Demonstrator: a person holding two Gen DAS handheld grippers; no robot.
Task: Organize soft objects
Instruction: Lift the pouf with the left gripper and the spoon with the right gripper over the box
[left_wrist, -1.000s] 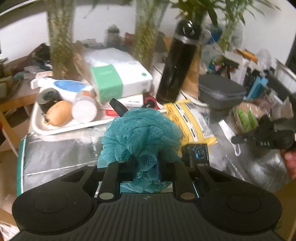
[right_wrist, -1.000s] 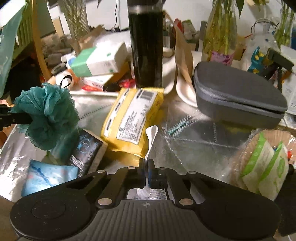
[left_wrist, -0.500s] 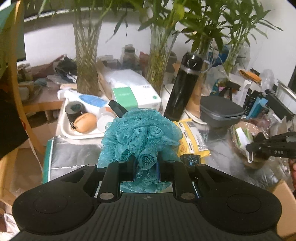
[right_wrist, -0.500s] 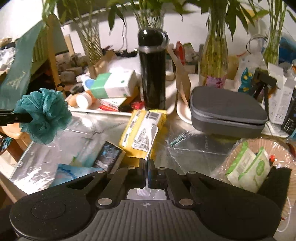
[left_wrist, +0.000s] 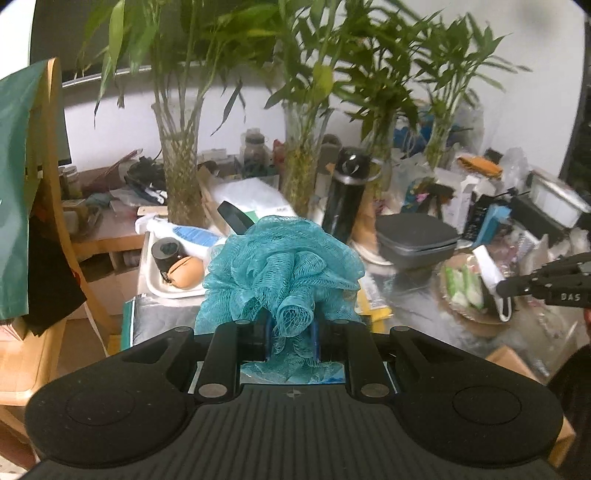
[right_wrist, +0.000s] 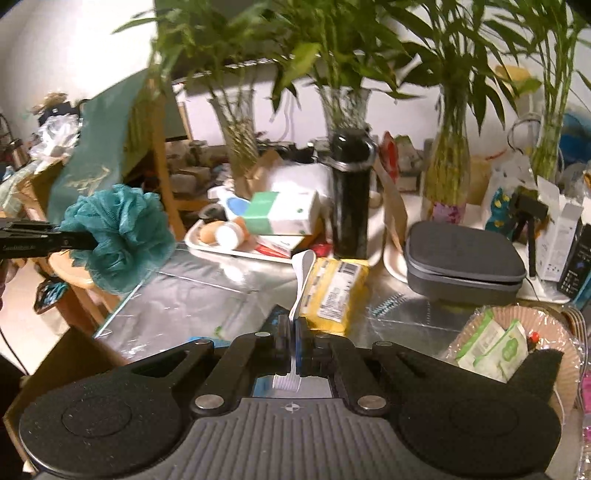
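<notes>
Two soft things were in the air above the cluttered table, one in each claw. A teal mesh bath sponge sat between the fingers of the left gripper, which was clenched on its lower ruffles, and it was lifted well clear of the surface. I judged it very light and springy, so it would squash easily and could slip out if only a few loose folds were pinched; the dense knot in its middle, near the black loop, seemed the safer place to take hold. The right gripper was closed on a thin white strap, which looked limp and would dangle or slide. From the left camera this strap seemed to belong to a face mask hanging over a round basket with green packets, but the blur made it hard to be sure. The sponge hid most of the yellow package in the left view, and where each thing should go could not be told.
</notes>
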